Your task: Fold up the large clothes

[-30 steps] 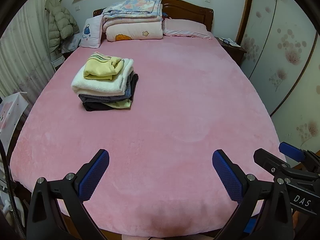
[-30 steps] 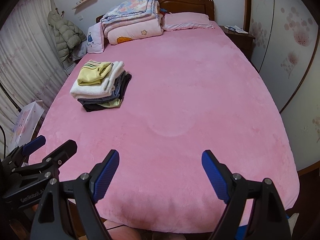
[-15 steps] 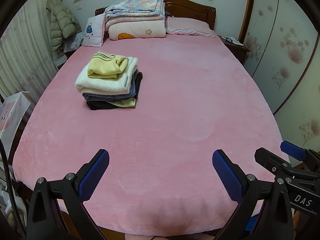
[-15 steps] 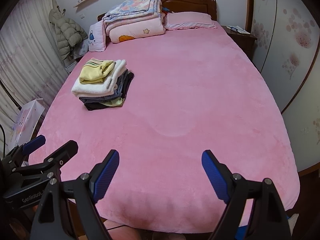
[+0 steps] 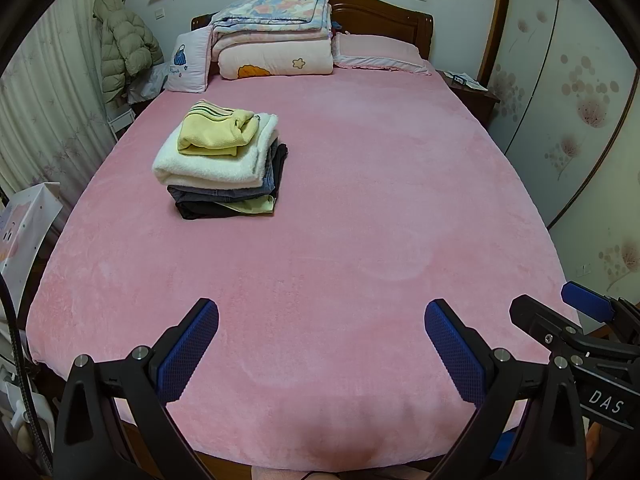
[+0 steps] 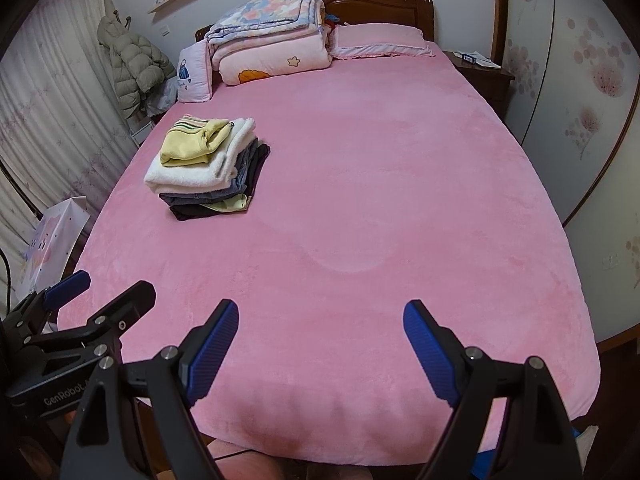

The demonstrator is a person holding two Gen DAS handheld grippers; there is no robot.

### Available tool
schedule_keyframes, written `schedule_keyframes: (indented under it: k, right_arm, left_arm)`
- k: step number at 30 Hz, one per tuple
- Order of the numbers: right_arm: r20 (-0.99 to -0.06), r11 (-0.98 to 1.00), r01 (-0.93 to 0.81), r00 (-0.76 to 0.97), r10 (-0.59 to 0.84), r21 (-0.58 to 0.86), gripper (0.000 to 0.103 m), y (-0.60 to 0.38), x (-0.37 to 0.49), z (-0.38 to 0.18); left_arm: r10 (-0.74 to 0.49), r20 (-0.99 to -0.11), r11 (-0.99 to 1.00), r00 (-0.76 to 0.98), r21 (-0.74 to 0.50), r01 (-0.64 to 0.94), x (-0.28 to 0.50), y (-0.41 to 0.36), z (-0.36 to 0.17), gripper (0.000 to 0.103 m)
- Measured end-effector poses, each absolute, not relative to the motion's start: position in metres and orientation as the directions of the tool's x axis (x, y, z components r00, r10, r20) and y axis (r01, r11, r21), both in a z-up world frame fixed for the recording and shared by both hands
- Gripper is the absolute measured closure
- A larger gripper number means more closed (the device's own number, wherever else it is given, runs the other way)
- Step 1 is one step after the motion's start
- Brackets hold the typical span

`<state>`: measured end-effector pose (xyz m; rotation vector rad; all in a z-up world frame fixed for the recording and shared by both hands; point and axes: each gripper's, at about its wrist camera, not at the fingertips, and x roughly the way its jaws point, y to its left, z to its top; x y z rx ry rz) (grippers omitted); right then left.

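A wide bed [image 5: 360,208] covered in a plush pink blanket fills both views, its foot edge nearest the cameras and its dark wooden headboard [image 5: 384,12] against the far wall. At the head edge a pile of folded quilts [image 5: 276,36] sits in the middle, with a flat pink pillow [image 5: 380,54] to its right and a small white cushion [image 5: 190,64] leaning at its left. On the left half of the bed, near the left edge and closer to the head than the foot, rests the stack of folded clothes [image 5: 222,168]: a yellow garment [image 5: 216,130] on top, a thick cream one under it, then grey and dark pieces with a pale yellow layer showing at the bottom corner. Off the bed's left edge a puffy olive jacket [image 5: 124,52] hangs by the curtain, and a wooden nightstand [image 5: 474,94] stands at the far right corner. The left gripper [image 5: 322,344] hovers over the foot edge with its blue-padded fingers spread wide and nothing between them. The right gripper [image 6: 320,340] hovers just beside it over the same edge, its fingers likewise spread wide and empty; both are well apart from the stack.
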<state>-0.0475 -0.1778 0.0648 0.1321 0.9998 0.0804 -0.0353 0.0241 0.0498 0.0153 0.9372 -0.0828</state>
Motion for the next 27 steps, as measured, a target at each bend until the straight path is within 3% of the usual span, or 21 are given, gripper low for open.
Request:
schedule_keyframes:
  k: [27]
  right_arm:
    - [-0.846,0.991,0.004,0.522,0.115,0.137,0.018,-0.167,-0.048,0.057]
  left_arm:
    - [-0.077,-0.818,0.995,0.571,-0.03,0.092,-0.033,0.031,0.045,0.001]
